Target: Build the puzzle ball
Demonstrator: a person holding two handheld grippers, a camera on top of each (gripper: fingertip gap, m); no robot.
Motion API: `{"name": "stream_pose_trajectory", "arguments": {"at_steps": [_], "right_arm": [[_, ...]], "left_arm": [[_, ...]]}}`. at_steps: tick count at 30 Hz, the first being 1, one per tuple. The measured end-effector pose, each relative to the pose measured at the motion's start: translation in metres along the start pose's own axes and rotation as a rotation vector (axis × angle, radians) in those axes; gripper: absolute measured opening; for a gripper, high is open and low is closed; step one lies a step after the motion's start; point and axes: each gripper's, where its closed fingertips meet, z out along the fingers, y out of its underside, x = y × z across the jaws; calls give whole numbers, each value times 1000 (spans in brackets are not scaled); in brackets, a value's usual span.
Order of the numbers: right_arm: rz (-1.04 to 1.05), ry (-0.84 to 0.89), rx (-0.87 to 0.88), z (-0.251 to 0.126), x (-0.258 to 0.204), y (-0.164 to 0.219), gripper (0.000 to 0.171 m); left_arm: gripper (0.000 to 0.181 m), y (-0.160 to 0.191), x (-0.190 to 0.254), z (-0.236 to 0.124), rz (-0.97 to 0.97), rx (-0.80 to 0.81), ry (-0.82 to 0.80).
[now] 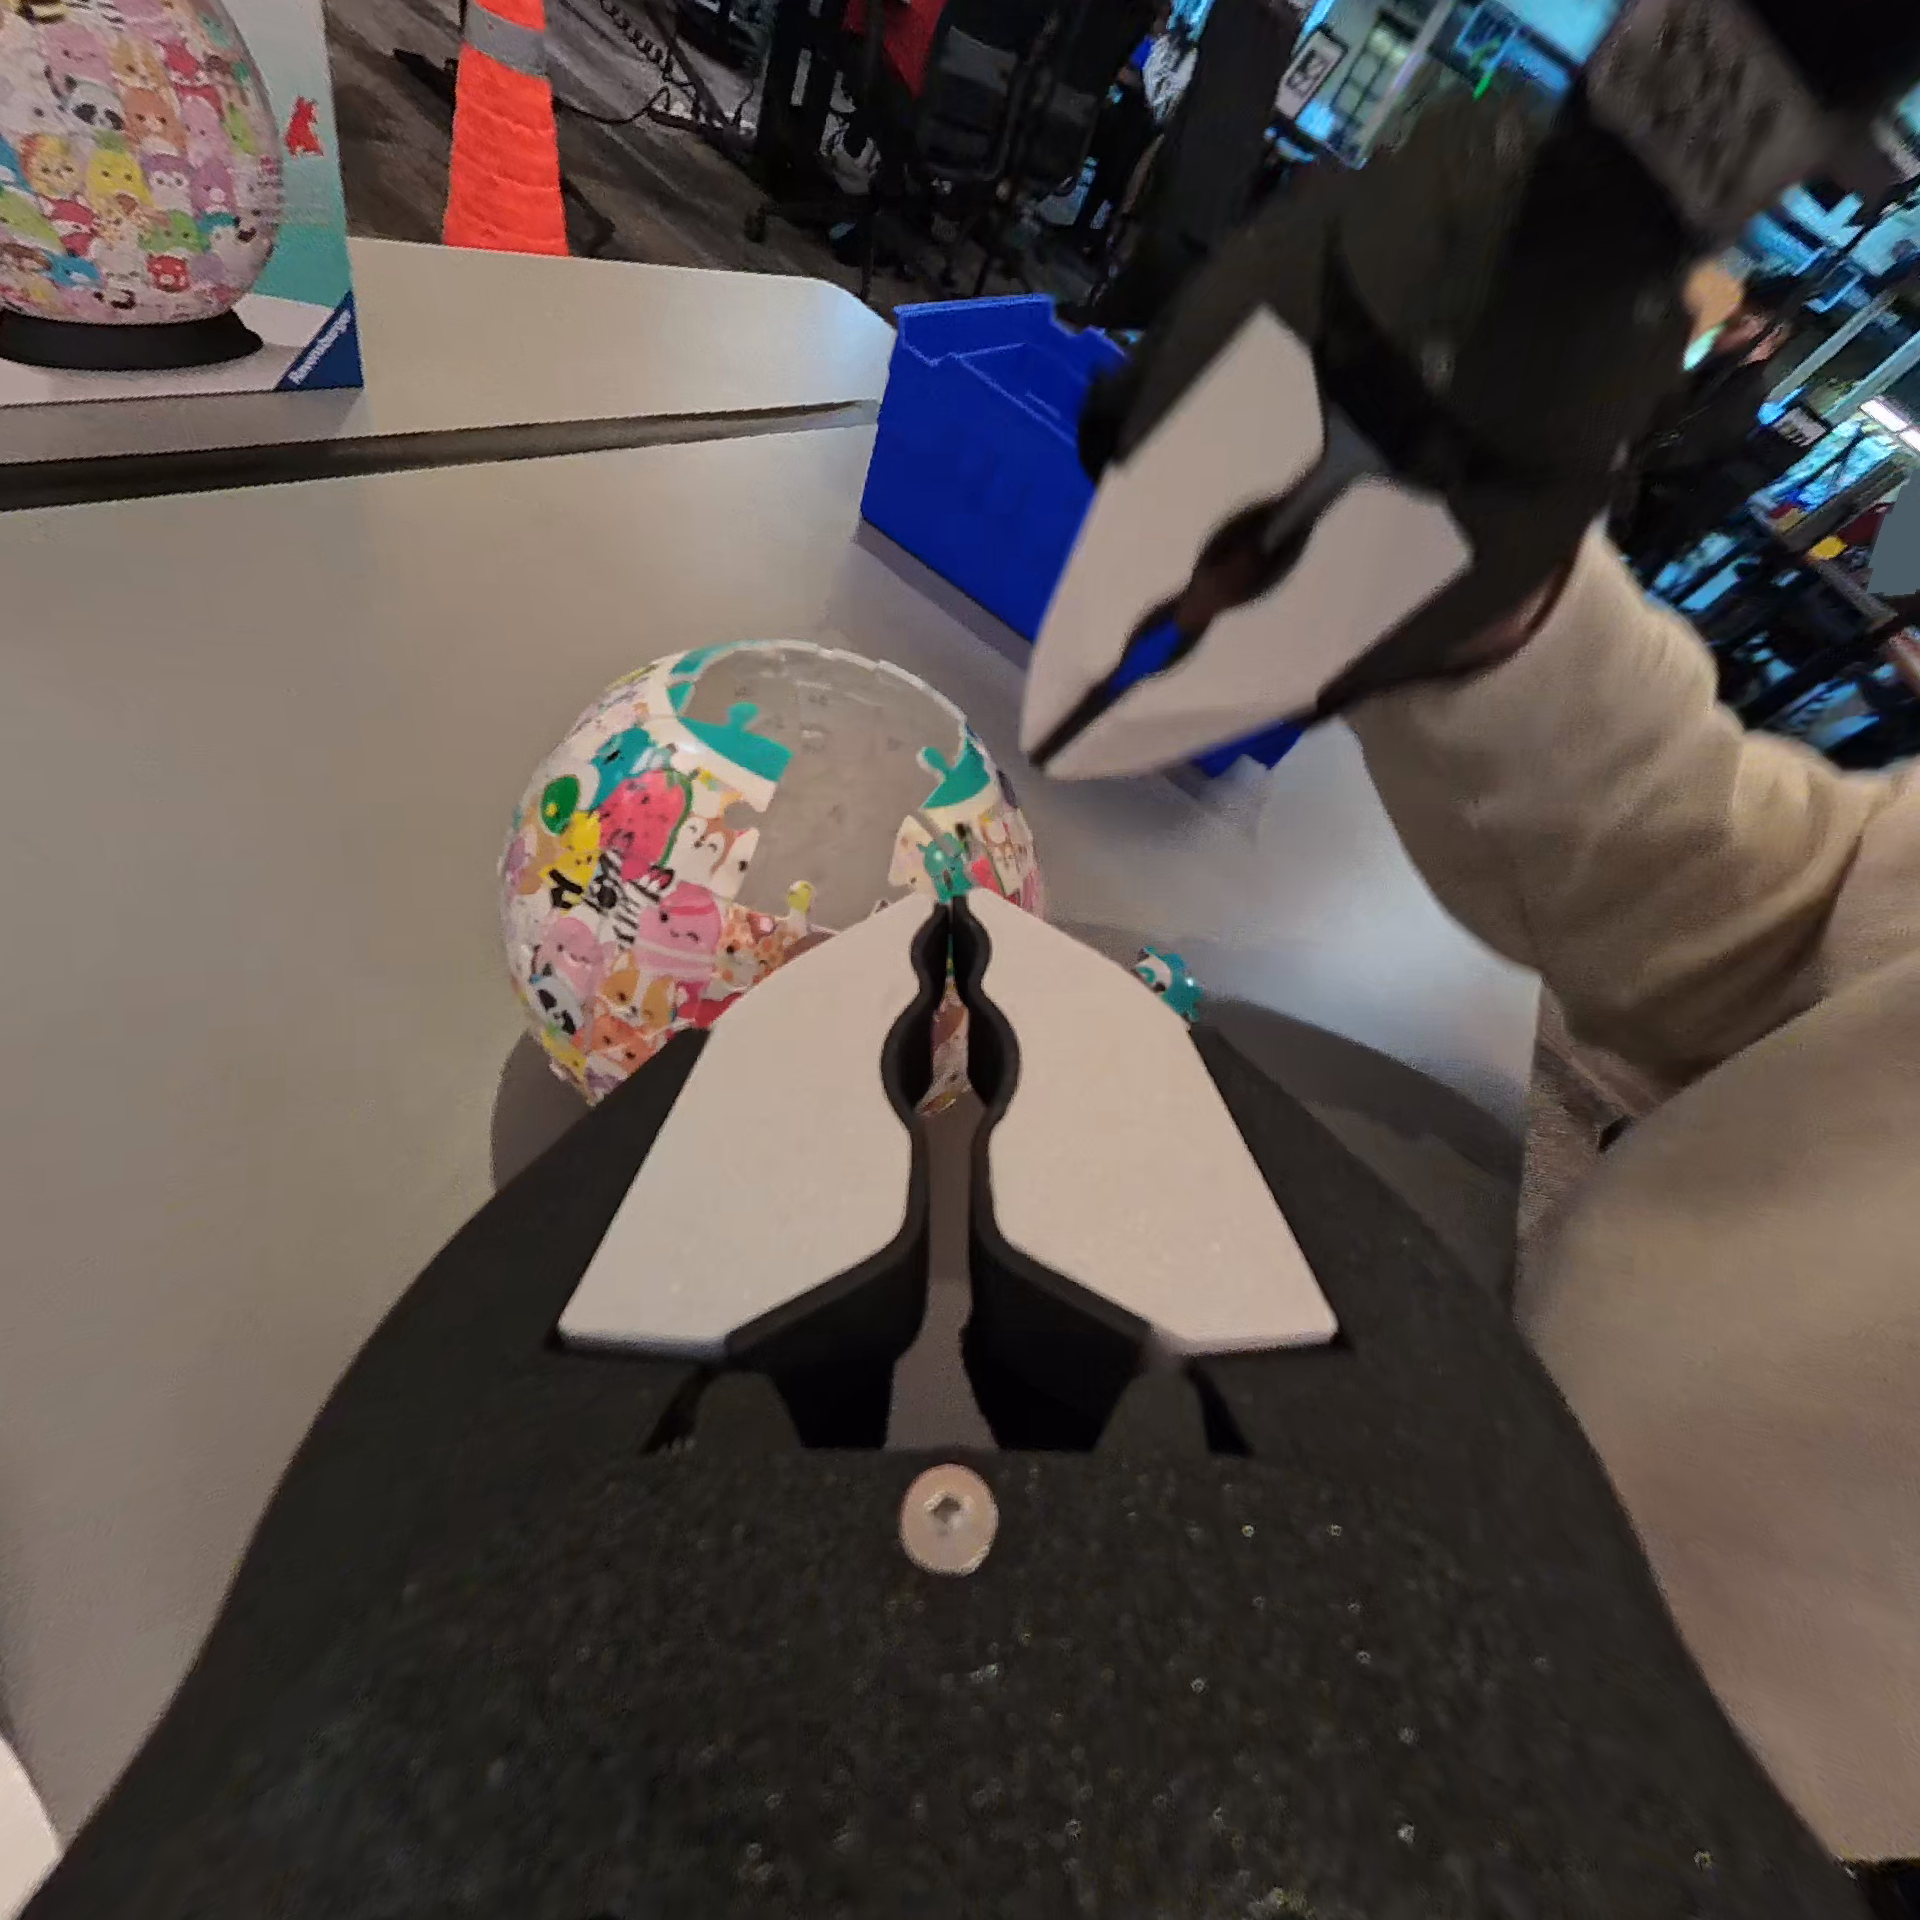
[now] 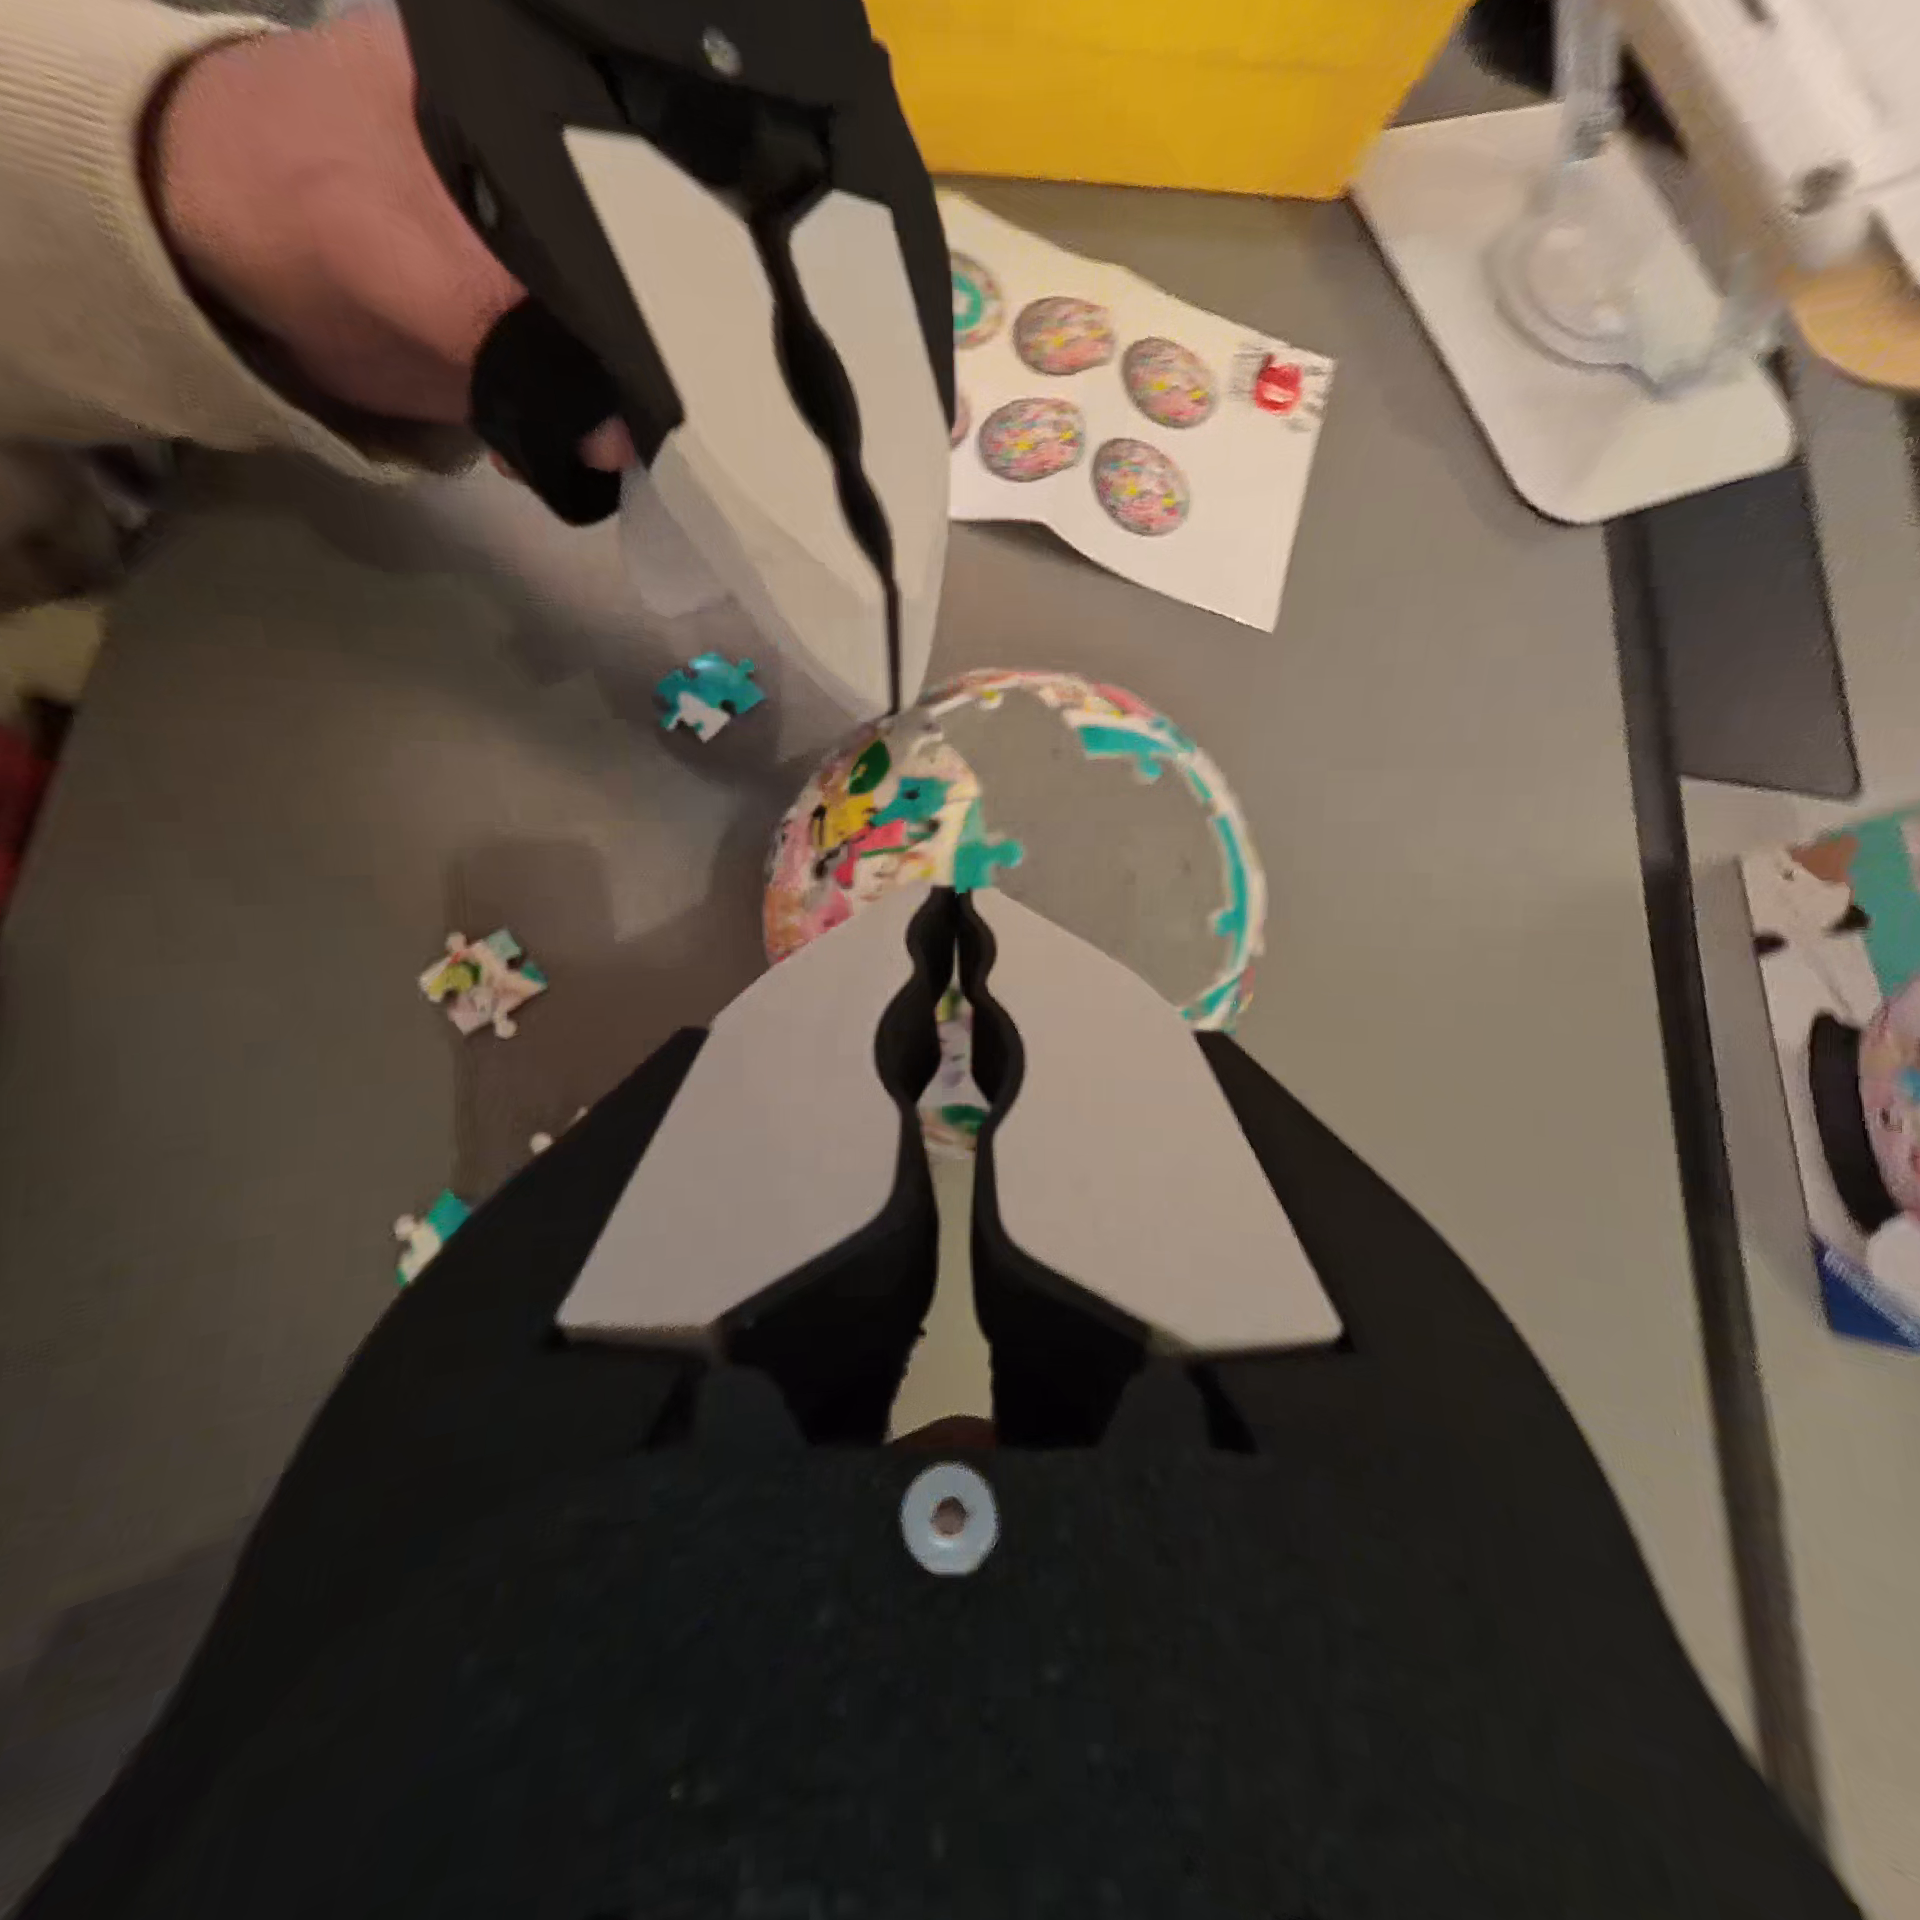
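Note:
The partly built puzzle ball (image 1: 665, 904) sits on the grey table with a large hole in its top; it also shows in the right wrist view (image 2: 873, 831). My left gripper (image 1: 951, 906) is shut, its tips pinching the ball's near rim at a teal piece; in the right wrist view it (image 2: 891, 707) comes down from above onto the rim. My right gripper (image 2: 954, 899) is shut with nothing seen in it, over the ball's open hole; in the left wrist view it (image 1: 1039, 753) hovers just above and right of the ball.
Loose pieces (image 2: 707, 694) (image 2: 483, 982) (image 2: 431, 1242) lie left of the ball, one teal piece (image 1: 1169, 982) beside it. A blue bin (image 1: 977, 468), the puzzle box (image 1: 156, 187), a yellow bin (image 2: 1143, 83), an instruction sheet (image 2: 1122, 416) and a white tray (image 2: 1558, 416) surround the area. Tip to tip, the grippers are about 4 cm apart.

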Motion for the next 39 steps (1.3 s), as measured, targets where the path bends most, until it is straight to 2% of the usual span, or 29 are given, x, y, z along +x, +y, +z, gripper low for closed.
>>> {"name": "stream_pose_trajectory", "arguments": {"at_steps": [4, 6, 8, 13, 18, 23, 29, 32, 34, 35, 39], "right_arm": [[81, 274, 142, 5, -16, 5, 0], [78, 346, 219, 5, -18, -3, 0], [89, 409, 200, 6, -12, 0, 0], [99, 354, 185, 16, -14, 4, 0], [151, 392, 248, 3, -6, 8, 0], [145, 371, 232, 10, -7, 12, 0], [141, 372, 233, 11, -6, 11, 0], [133, 363, 232, 13, -7, 8, 0], [128, 364, 232, 13, -6, 7, 0], [130, 359, 232, 13, -6, 7, 0], [134, 353, 241, 14, -7, 7, 0]], "left_arm": [[21, 2, -3, -6, 20, -12, 46], [20, 6, -11, -11, 40, -45, 25], [20, 3, -15, -17, 42, -29, 20], [18, -2, -19, -27, 35, -10, 2], [18, 2, -27, -28, 24, -18, -24], [28, 11, -21, -20, -21, -69, 79], [28, -9, 21, -3, 193, -118, 188], [27, -15, 28, 13, 343, -208, 153], [17, -11, 26, 22, 428, -271, 115], [3, -10, 26, 26, 457, -284, 100], [0, -12, 21, 29, 499, -292, 30]]}}
